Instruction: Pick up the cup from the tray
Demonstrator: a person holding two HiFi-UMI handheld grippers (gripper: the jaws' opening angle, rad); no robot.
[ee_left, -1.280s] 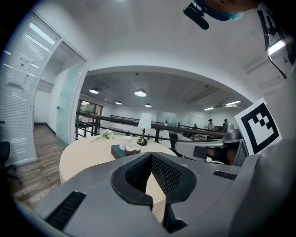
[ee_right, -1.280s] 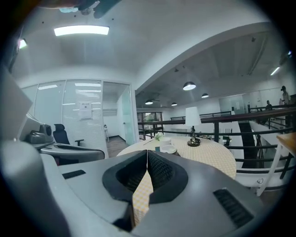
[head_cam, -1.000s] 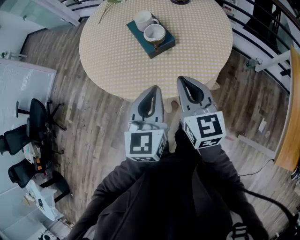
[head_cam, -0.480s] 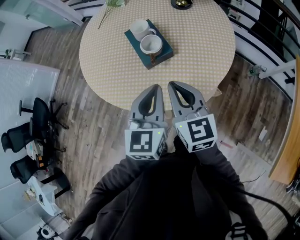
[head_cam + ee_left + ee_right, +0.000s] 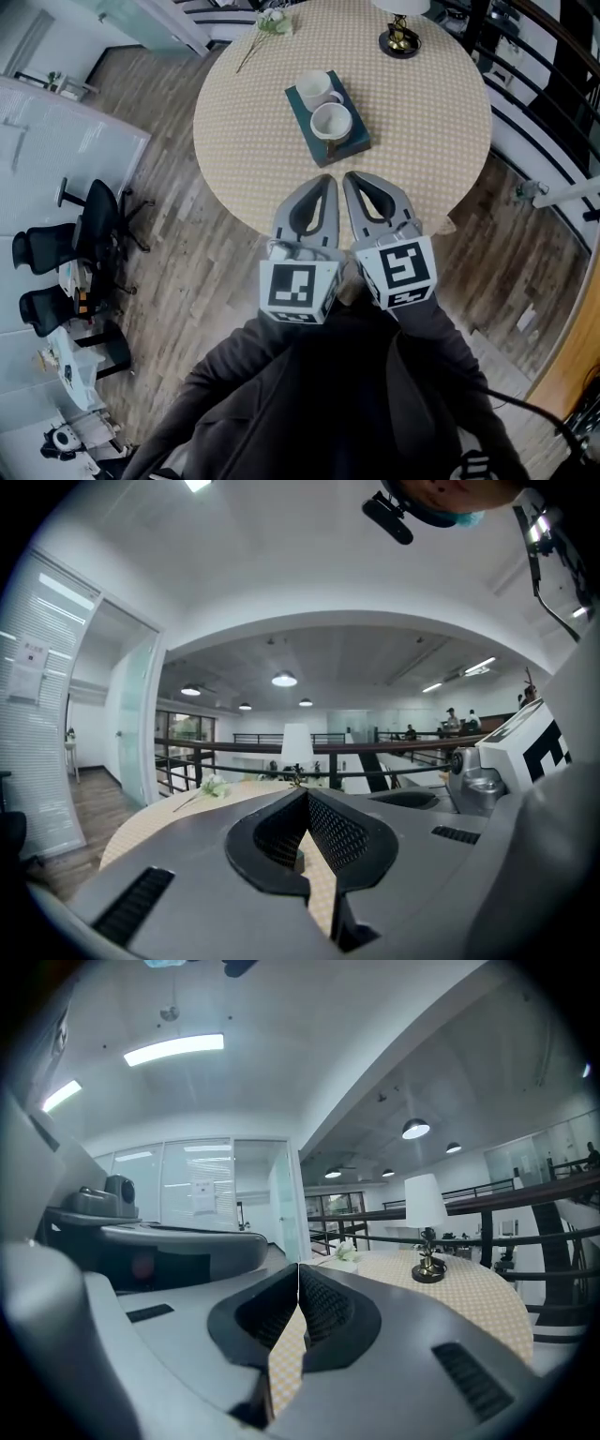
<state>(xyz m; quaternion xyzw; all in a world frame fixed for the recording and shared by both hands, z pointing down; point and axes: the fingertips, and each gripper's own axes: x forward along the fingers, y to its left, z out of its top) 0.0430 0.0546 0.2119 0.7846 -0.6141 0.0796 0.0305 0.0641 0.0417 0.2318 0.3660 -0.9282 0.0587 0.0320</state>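
Both hand-held grippers are empty and pressed together: the left hand-held gripper (image 5: 324,180) and the right hand-held gripper (image 5: 350,178) sit side by side, nearly touching, over the near edge of the round bench under a cream dotted cloth (image 5: 244,131). Each gripper view shows the ribbed pads meeting at the tips, with only cloth visible through the gap behind them. The step in hand looks like the approach, as no grasp has begun. On the bench, a little beyond the tips and slightly left of centre, lies a dark teal rectangular tray (image 5: 359,146) carrying two cups. The nearer white ceramic cup (image 5: 331,122) stands upright at the end of the tray closest to the person. The farther white ceramic cup (image 5: 318,89) stands just behind it, handle pointing right. Neither gripper touches the tray or a cup, and neither gripper view shows the cups, which are hidden behind the jaws. The nearer cup seems the likelier target. The next move calls for one hand-held gripper to spread its jaws, reach forward and down to straddle that cup's rim or wall, then close. It should do this without knocking the cup behind. A small table lamp with a dark base (image 5: 401,39) and a pale flower sprig (image 5: 270,24) sit well beyond, at the far edge.
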